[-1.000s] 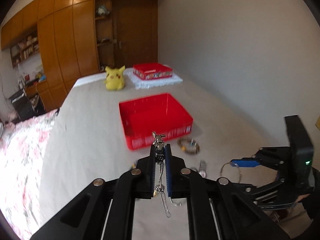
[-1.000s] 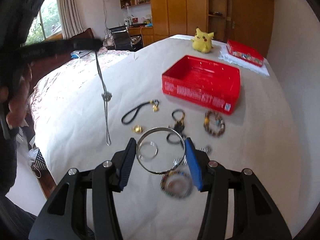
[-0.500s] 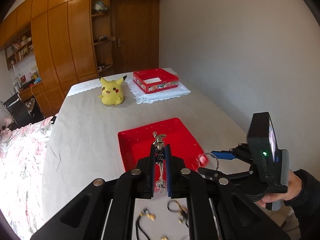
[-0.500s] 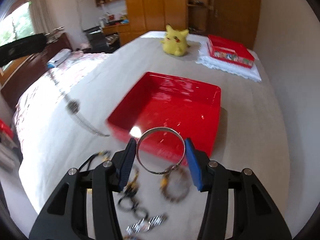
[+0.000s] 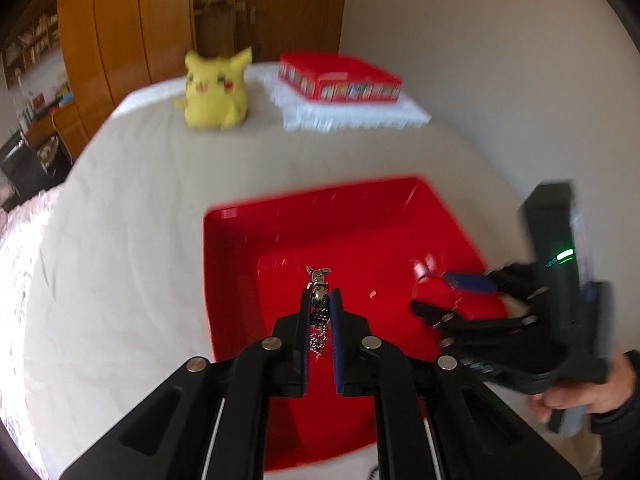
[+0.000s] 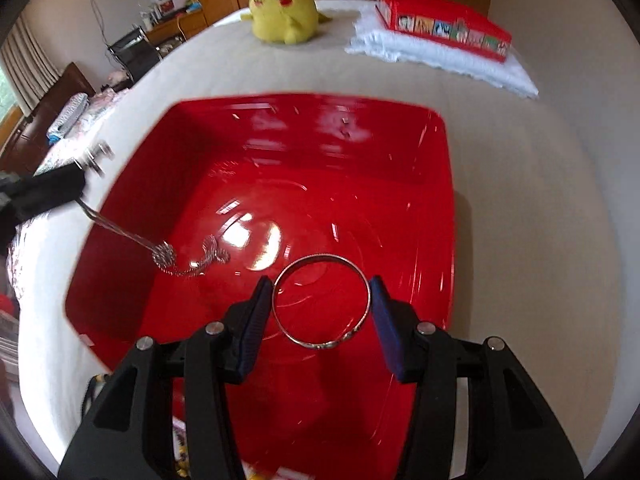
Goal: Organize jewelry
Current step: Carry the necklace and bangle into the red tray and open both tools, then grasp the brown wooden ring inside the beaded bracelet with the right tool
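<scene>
**Both grippers are now over the red bin, ready to let go**

A second ago both grippers were back over the loose jewelry on the white cloth. Now they have moved forward and down, and the red bin point(image 6: 400, 152) fills the middle of both pictures.

Near, at the bottom middle of the right wrist view, the right gripper point(image 6: 322, 304) has its jaws clamped on the sides of a thin silver bangle point(image 6: 320, 344). The ring sits flat between the two blue pads, over the bin floor.

At the bottom middle of the left wrist view, the left gripper point(image 5: 321, 312) has its jaws squeezed together on a silver chain point(image 5: 319, 280). In the right wrist view, at middle left, the loose end of that chain already lies curled on the bin floor.

To do this step well, I think each hand should stay over the bin and well inside its walls, go a bit lower, then open its jaws slowly. That way the bangle should not bounce or roll out. The chain may snag on a pad, so lift that hand straight up.

Far off, at the top, sit a yellow plush toy point(image 6: 286, 4) and a red box point(image 6: 444, 24) on a white lace mat point(image 6: 440, 56).
</scene>
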Demonstrator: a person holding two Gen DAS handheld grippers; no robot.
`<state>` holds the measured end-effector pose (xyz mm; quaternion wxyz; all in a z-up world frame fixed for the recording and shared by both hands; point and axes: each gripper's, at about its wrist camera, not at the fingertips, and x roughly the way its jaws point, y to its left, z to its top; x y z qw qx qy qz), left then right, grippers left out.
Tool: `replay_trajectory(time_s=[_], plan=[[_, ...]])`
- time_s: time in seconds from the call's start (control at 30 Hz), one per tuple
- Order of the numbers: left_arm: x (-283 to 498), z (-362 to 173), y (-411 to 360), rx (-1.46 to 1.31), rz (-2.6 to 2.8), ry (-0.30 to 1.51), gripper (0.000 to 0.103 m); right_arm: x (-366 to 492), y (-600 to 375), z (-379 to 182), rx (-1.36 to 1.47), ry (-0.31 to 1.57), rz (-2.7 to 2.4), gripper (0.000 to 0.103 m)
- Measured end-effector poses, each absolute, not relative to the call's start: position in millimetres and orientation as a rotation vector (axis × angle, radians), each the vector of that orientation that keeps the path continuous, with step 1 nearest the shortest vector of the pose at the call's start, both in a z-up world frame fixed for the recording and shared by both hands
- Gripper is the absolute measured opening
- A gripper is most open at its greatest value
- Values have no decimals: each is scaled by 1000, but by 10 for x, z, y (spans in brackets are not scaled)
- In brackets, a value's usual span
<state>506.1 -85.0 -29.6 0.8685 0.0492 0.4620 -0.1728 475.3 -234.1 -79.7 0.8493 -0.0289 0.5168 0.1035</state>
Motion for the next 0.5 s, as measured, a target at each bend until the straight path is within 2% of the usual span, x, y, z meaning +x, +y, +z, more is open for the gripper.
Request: replay_trajectory(time_s=[0.13, 0.17, 0.23, 0.27, 0.3, 0.43, 0.5], plan=[[5122, -643, -835, 120, -340, 1028, 9, 4766, -2300, -792, -65, 1097, 228, 52], [5128, -699, -828, 118, -334, 1041, 10, 4785, -2296, -789, -68, 1095, 226, 62], [5126, -734, -799, 110, -326, 1051, 14, 4787, -2291, -775, -79, 1093, 224, 64], [5119, -745, -791, 115, -321, 1053, 23, 4786, -2299, -765, -76, 1094, 223, 64], [5111, -748, -787, 119, -317, 1054, 39, 4783, -2303, -760, -74, 1094, 220, 65], [5027, -669, -783, 127, -308, 1037, 45, 4754, -2351, -675, -69, 1084, 214, 65], [4962, -544, -758, 111, -315, 1019, 59, 4626, -2397, -553, -70, 1067, 215, 65]])
